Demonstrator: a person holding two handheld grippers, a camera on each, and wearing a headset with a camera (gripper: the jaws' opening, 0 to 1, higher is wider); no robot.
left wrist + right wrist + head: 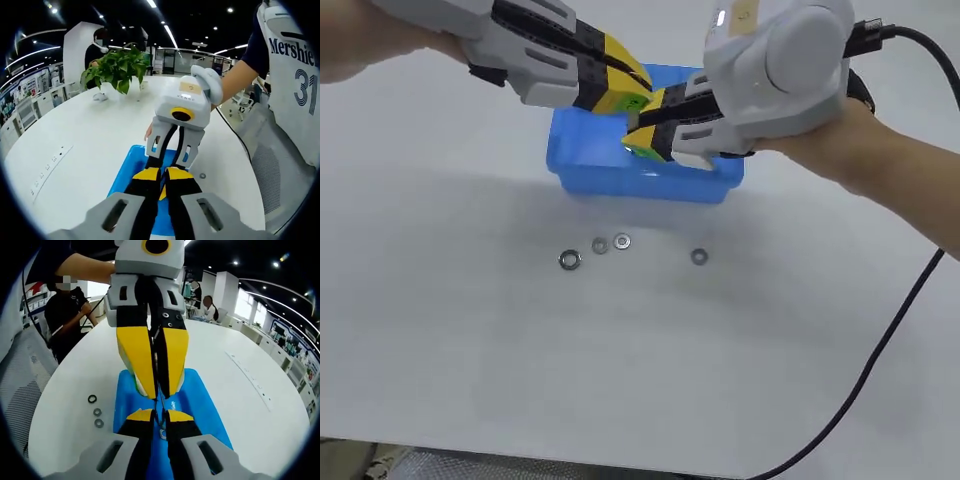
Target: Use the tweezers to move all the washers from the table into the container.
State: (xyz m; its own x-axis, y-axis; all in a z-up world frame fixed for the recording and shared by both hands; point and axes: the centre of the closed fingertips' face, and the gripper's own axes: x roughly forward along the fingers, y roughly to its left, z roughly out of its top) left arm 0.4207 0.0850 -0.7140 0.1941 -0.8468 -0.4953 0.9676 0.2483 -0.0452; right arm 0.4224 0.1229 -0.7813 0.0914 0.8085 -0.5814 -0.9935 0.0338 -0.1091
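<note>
Head view: left gripper point(636, 84) and right gripper point(638, 136), both narrow, over container point(640, 182); 4 washers point(569, 260) on table point(470, 350).

Leafy plant point(117, 70) (maybe potted); person point(207, 307) in bkgd.

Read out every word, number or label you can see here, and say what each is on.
"Mershie", navy letters cut off at the picture edge, on the person's white sleeveless jersey.
"31", navy number, on the same jersey.
Small printed label on the right gripper's white housing: too blurred to read.
</note>
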